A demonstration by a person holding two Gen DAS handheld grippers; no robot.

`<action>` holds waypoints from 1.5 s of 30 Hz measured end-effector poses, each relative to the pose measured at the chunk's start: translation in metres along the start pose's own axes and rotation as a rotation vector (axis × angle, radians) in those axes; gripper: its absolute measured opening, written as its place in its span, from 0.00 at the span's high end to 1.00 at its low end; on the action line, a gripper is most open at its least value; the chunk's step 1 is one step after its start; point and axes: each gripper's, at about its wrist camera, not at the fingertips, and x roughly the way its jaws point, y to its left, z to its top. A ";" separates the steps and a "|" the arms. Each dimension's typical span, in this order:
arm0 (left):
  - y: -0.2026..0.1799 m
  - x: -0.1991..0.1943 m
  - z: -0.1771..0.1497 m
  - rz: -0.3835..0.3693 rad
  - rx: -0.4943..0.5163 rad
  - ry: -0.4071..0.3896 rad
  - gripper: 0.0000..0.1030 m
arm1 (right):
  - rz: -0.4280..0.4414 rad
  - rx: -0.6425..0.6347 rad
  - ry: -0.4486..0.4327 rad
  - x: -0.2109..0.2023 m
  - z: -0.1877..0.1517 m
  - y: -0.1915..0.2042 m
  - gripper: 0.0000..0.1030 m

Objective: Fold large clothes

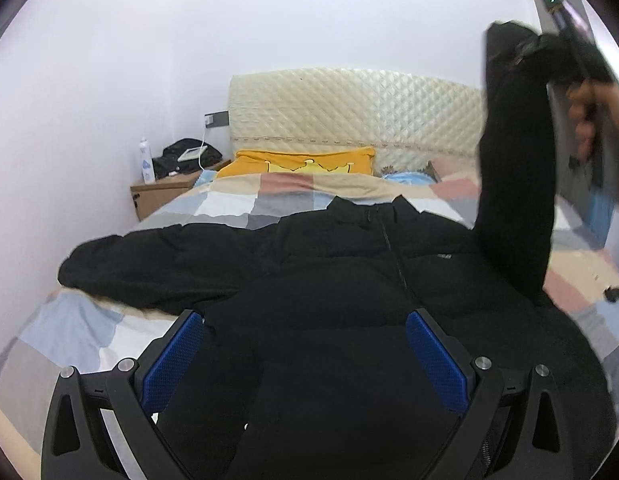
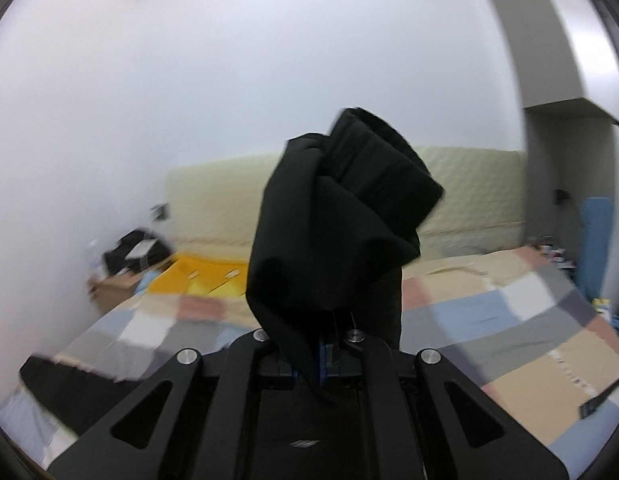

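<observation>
Your right gripper [image 2: 329, 344] clamps the black jacket's sleeve [image 2: 341, 216] aloft; your left gripper [image 1: 305, 356] gapes wide over the jacket [image 1: 309, 272].

matt black jacket [image 1: 349, 264], quilted headboard [image 1: 349, 108]

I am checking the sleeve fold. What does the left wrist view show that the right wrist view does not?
Only the left wrist view: the black jacket with its body spread flat, the open left gripper over its hem, and the raised sleeve's full length.

Only the right wrist view: the right gripper shut on the sleeve near the cuff.

Both: the patchwork bed cover, headboard, orange pillow.
</observation>
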 end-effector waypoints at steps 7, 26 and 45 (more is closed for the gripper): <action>0.039 -0.005 0.000 0.021 -0.091 0.006 0.01 | 0.158 -0.123 0.108 0.030 -0.075 0.096 0.93; 0.066 -0.011 -0.012 0.171 -0.163 -0.002 0.01 | 0.243 -0.391 0.480 0.070 -0.256 0.179 0.74; 0.054 -0.037 -0.008 0.110 -0.176 -0.014 0.00 | 0.263 -0.218 0.328 -0.044 -0.166 0.085 0.23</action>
